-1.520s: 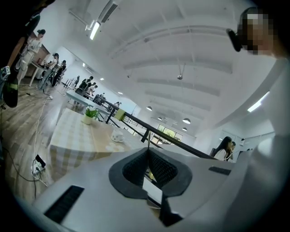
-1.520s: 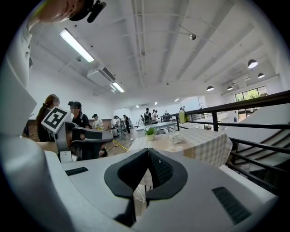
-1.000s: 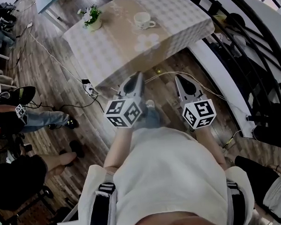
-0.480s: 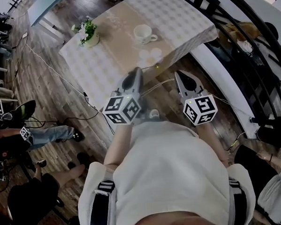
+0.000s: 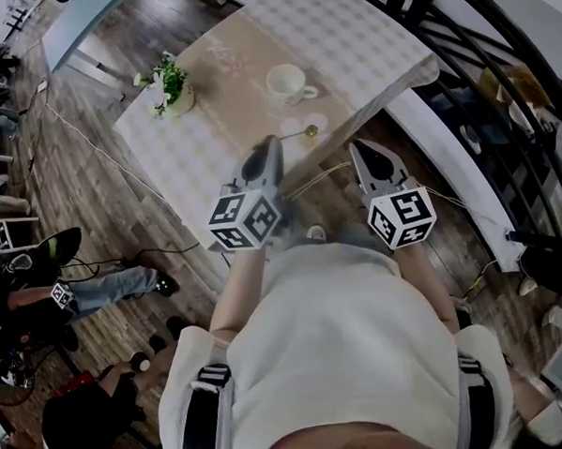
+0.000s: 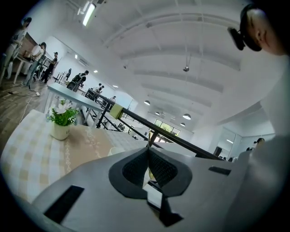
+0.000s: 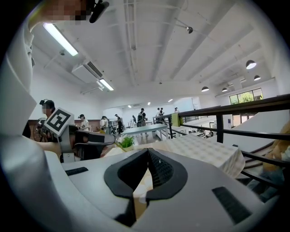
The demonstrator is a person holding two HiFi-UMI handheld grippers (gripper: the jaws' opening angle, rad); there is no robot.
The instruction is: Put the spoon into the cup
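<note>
Task not started: spoon (image 5: 309,130) is outside the cup (image 5: 286,81), nothing picked up. Left gripper (image 5: 274,142) is clenched with nothing between its jaws, and so is the right gripper (image 5: 356,149), beside it; both are short of the tabletop (image 5: 346,28) edge. Spoon lies flat on the cloth just ahead of the left gripper's tip, slightly to its right; cup stands further ahead, past the spoon. Potted plant (image 5: 168,79) is ahead and off to the left gripper's left. Left to do: reach, grasp spoon, lift, drop into cup. Spoon looks thin, gold-toned metal, so probably slippery with a low profile. Cup is white, glazed, round, with a handle and an open top. Cloth is checked, soft, with a beige runner.
</note>
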